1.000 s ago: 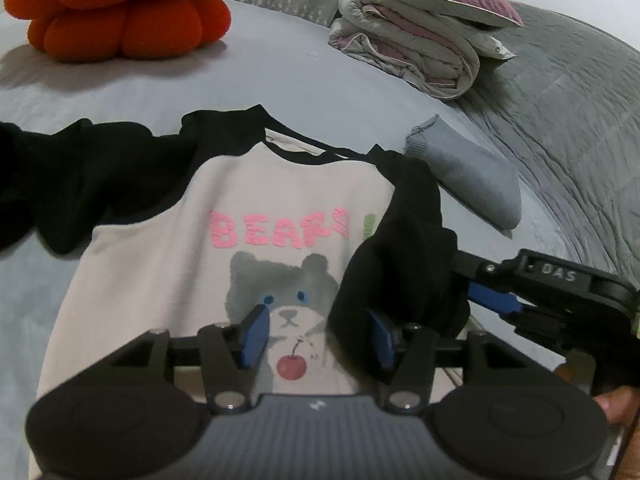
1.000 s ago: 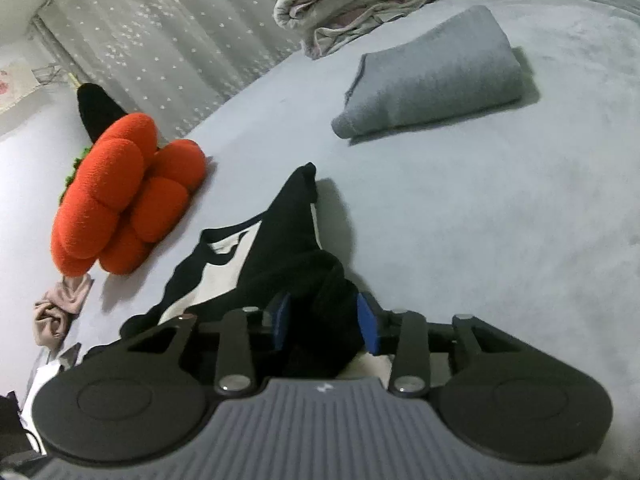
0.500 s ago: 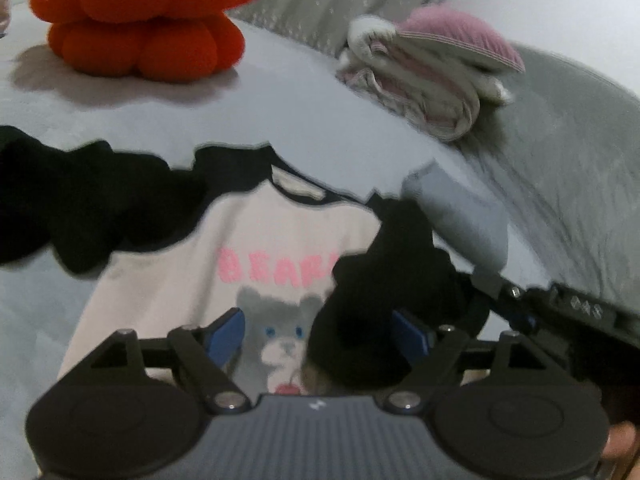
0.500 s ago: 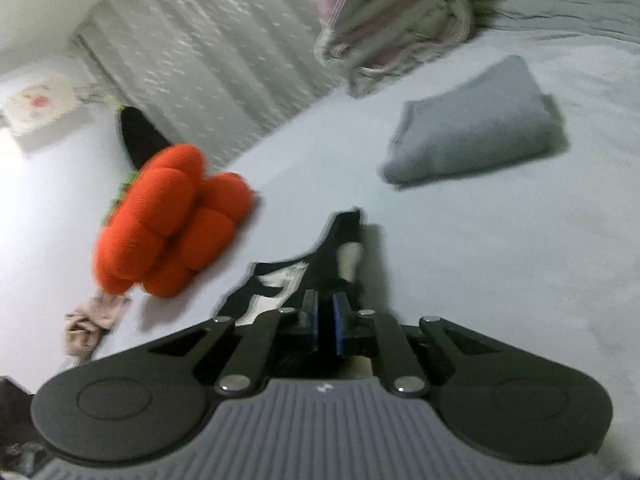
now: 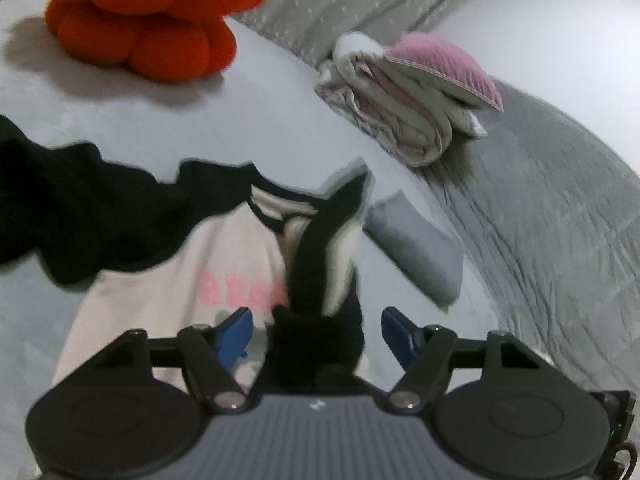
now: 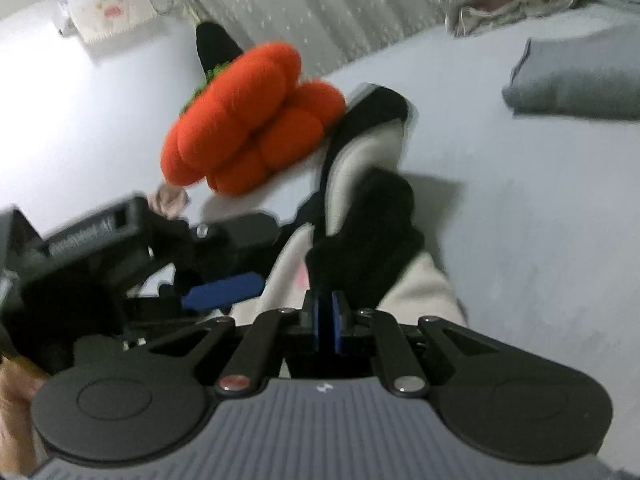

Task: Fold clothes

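Observation:
A cream shirt with pink letters and black sleeves lies front up on the pale bed. Its right black sleeve is bunched and pulled up off the shirt in a strip. That sleeve sits between the blue fingers of my left gripper. The left jaws are closing, and the pads stand apart from the cloth. My right gripper is shut on the same black sleeve, which rises just beyond its pads. In the right wrist view the left gripper's blue finger shows close by on the left. The picture is blurred.
An orange pumpkin cushion sits at the back left. A folded grey garment lies right of the shirt. Behind it is a folded quilt with a pink pillow. A grey blanket covers the right side. A small pinkish cloth lies by the cushion.
The right jaws went from open around the bunched sleeve to shut on it, and the sleeve and shoulder lifted off the shirt. The left jaws spread wider, then narrowed a little.

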### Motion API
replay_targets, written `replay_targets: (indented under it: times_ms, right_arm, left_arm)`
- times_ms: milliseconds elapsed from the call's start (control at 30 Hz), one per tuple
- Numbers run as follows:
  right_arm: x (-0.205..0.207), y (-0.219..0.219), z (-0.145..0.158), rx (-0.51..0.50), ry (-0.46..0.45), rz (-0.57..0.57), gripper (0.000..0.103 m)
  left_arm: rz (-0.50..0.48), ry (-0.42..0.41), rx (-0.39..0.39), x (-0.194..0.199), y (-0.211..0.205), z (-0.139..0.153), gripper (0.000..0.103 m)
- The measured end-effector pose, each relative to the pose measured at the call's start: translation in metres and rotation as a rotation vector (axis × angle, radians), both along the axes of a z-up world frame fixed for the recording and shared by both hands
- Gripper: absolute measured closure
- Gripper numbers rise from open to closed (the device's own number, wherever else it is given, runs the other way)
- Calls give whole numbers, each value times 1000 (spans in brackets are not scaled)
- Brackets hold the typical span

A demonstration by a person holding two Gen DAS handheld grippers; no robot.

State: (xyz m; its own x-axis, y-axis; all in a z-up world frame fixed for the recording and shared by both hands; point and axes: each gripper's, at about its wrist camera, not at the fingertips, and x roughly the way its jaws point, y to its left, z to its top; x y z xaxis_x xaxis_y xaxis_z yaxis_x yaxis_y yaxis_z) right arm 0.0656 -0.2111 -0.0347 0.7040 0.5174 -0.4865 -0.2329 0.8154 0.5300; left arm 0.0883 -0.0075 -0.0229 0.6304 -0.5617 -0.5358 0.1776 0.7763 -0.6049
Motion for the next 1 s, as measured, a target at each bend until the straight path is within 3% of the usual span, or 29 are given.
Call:
replay_targets:
  times_ms: [167, 300, 400, 467, 533, 567, 900, 1000]
  right_arm:
    - [3, 3, 1, -9, 9, 25, 88]
    - [4, -14, 6, 55, 32, 15, 87]
    - [-1, -24, 5, 113, 38, -21, 86]
    - [-4, -30, 8, 148, 30, -54, 78]
    - [-5, -32, 10, 168, 13, -87, 56]
    - [-2, -31, 13, 166, 3, -101, 55]
    - [19, -8, 6, -1, -70, -189, 57]
    - [18, -7, 3, -52, -98, -201, 89]
  left_arm:
    - [41, 67, 74, 7, -6, -12, 70]
    - [93, 150, 13, 13, 8, -21, 71]
    - [108, 167, 33, 13, 11, -24, 71]
    - [112, 172, 35, 12, 10, -25, 71]
    - [115, 174, 34, 11, 9, -25, 70]
    - [115, 174, 34, 10, 8, -25, 69]
    - [144, 149, 24, 8, 9, -29, 53]
    - [166, 122, 37, 8, 8, -28, 52]
